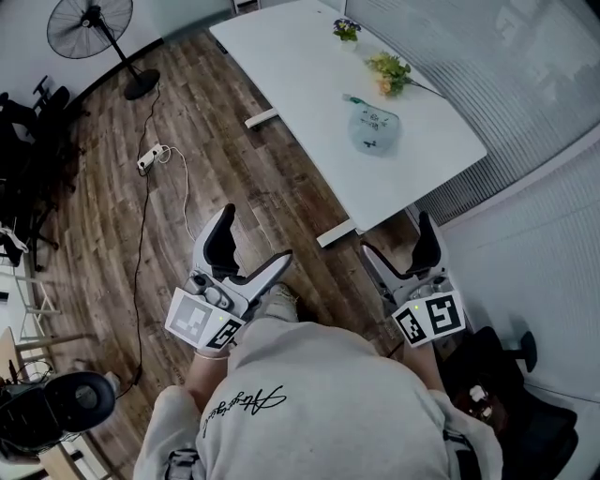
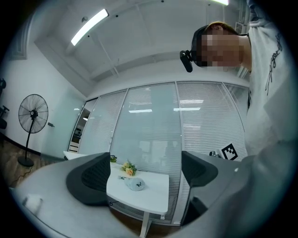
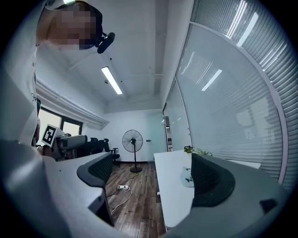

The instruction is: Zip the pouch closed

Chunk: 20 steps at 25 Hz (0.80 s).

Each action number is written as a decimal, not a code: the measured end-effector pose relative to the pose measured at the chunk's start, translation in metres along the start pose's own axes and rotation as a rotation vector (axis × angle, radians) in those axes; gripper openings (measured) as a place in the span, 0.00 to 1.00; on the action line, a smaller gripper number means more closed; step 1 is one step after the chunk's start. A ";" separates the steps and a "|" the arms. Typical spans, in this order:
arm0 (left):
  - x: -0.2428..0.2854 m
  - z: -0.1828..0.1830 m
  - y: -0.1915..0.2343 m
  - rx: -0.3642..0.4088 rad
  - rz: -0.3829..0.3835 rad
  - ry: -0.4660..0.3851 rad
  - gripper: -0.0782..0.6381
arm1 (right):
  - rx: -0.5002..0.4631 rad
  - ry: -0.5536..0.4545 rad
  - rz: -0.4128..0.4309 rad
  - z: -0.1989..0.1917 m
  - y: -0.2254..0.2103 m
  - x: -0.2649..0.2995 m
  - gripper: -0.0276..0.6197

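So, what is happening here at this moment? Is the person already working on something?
Not yet. A person stands back from the white table and holds a gripper in each hand at waist height. The left gripper and the right gripper both have their jaws apart, with nothing between them. The pale blue pouch lies on the table beside some flowers, out of reach of both grippers, so the zipping has not begun.

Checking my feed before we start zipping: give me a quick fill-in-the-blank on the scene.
1. The pouch lies on the white ____.
2. The left tool and the right tool hold nothing; both have jaws that are ____.
3. On the wood floor stands a black pedestal ____.
Missing words: table; open; fan.
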<state>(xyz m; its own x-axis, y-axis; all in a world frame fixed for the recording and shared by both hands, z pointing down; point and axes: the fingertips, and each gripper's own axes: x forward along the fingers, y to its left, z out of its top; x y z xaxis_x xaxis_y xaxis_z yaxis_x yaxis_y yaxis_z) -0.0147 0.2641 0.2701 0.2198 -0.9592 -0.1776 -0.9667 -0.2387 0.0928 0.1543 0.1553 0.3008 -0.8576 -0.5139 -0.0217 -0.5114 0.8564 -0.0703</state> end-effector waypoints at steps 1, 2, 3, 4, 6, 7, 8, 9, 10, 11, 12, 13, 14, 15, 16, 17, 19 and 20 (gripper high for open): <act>-0.001 -0.002 0.003 -0.004 0.006 0.005 0.75 | 0.001 0.009 0.003 -0.003 0.000 0.003 0.83; -0.002 -0.005 0.007 -0.008 0.011 0.008 0.75 | 0.002 0.014 0.005 -0.004 0.000 0.006 0.83; -0.002 -0.007 0.011 -0.010 0.016 0.011 0.75 | 0.001 0.016 0.006 -0.005 0.000 0.010 0.83; 0.000 -0.008 0.015 -0.011 0.020 0.012 0.75 | -0.002 0.015 0.004 -0.005 -0.002 0.013 0.83; 0.005 -0.011 0.022 -0.008 0.016 0.015 0.75 | -0.003 0.013 -0.005 -0.007 -0.007 0.019 0.83; 0.009 -0.013 0.026 -0.006 0.010 0.017 0.75 | -0.002 0.012 -0.013 -0.008 -0.010 0.022 0.83; 0.014 -0.016 0.029 -0.007 0.001 0.019 0.75 | 0.000 0.014 -0.023 -0.011 -0.013 0.024 0.83; 0.020 -0.020 0.033 -0.012 -0.011 0.022 0.75 | 0.002 0.016 -0.034 -0.014 -0.017 0.027 0.83; 0.027 -0.024 0.036 -0.018 -0.026 0.023 0.75 | 0.002 0.020 -0.046 -0.017 -0.021 0.029 0.83; 0.034 -0.027 0.040 -0.024 -0.038 0.023 0.75 | 0.003 0.023 -0.056 -0.019 -0.025 0.033 0.83; 0.043 -0.029 0.044 -0.027 -0.048 0.020 0.75 | 0.005 0.026 -0.063 -0.021 -0.029 0.039 0.83; 0.051 -0.030 0.049 -0.028 -0.054 0.017 0.75 | 0.006 0.028 -0.067 -0.022 -0.033 0.045 0.83; 0.059 -0.030 0.054 -0.028 -0.062 0.012 0.75 | 0.006 0.029 -0.071 -0.022 -0.037 0.052 0.83; 0.067 -0.030 0.059 -0.028 -0.072 0.008 0.75 | 0.005 0.029 -0.078 -0.023 -0.041 0.059 0.83; 0.076 -0.030 0.066 -0.028 -0.086 0.005 0.75 | 0.003 0.027 -0.088 -0.023 -0.045 0.067 0.83; 0.085 -0.031 0.073 -0.028 -0.100 0.002 0.75 | 0.001 0.023 -0.098 -0.023 -0.049 0.075 0.83; 0.102 -0.032 0.090 -0.028 -0.125 0.001 0.75 | -0.006 0.017 -0.119 -0.022 -0.057 0.092 0.83; 0.111 -0.034 0.100 -0.029 -0.137 0.003 0.75 | -0.009 0.015 -0.130 -0.022 -0.062 0.102 0.83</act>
<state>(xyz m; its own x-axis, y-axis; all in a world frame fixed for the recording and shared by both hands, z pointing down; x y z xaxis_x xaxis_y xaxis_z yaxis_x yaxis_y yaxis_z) -0.0821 0.1288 0.2926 0.3495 -0.9179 -0.1881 -0.9235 -0.3714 0.0966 0.0976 0.0507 0.3248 -0.7848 -0.6198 0.0019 -0.6187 0.7832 -0.0621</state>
